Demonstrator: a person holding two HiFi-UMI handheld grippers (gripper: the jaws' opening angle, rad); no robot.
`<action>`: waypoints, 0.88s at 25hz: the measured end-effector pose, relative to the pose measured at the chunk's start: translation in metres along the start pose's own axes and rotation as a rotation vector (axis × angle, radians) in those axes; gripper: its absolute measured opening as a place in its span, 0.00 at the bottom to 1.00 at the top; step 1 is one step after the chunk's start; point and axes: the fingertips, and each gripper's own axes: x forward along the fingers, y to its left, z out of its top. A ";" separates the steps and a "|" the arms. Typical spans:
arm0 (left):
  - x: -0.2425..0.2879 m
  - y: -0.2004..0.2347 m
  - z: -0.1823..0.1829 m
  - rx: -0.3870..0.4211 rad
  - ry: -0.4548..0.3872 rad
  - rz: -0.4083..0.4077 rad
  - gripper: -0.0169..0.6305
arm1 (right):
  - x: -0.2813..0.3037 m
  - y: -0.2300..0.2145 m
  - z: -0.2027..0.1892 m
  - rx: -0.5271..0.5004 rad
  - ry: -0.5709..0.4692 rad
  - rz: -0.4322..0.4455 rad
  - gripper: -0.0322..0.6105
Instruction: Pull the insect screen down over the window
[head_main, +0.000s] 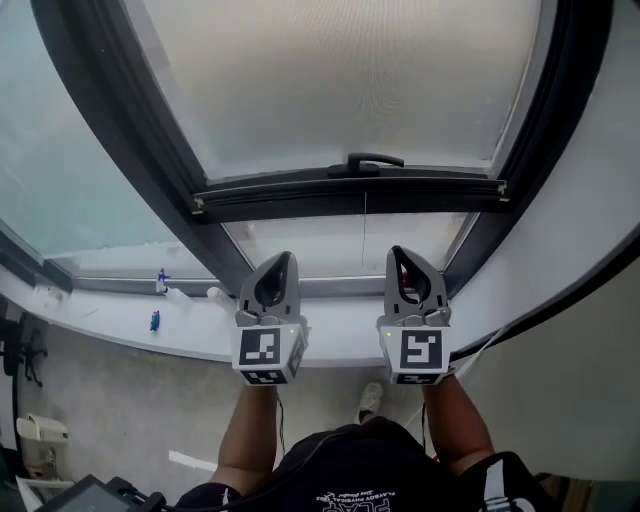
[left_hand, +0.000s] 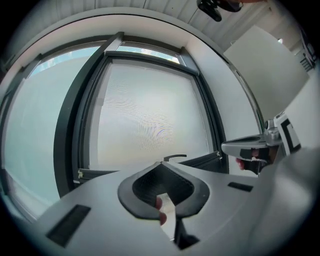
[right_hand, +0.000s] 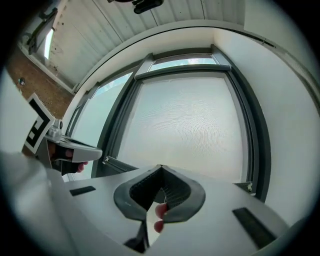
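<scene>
Left gripper (head_main: 283, 262) and right gripper (head_main: 398, 255), jaws pressed together and empty, point toward the window. Insect screen (head_main: 340, 80) covers the upper pane, its bottom bar (head_main: 350, 190) lying crosswise beyond the 2 tips, untouched.

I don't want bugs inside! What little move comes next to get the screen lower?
Probably open the fingers of the right gripper and lift it to the handle on the bottom bar of the screen. It and the left gripper hang shut and empty below that bar, and bare glass shows under it.
</scene>
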 end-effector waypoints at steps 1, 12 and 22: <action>-0.009 0.001 -0.003 -0.019 0.005 -0.006 0.03 | -0.008 0.007 0.000 0.009 0.004 -0.002 0.05; -0.108 -0.006 -0.034 -0.079 0.053 -0.062 0.03 | -0.106 0.051 -0.030 0.016 0.101 -0.073 0.05; -0.163 -0.050 -0.005 -0.099 0.005 -0.105 0.03 | -0.169 0.063 -0.019 0.020 0.101 -0.070 0.05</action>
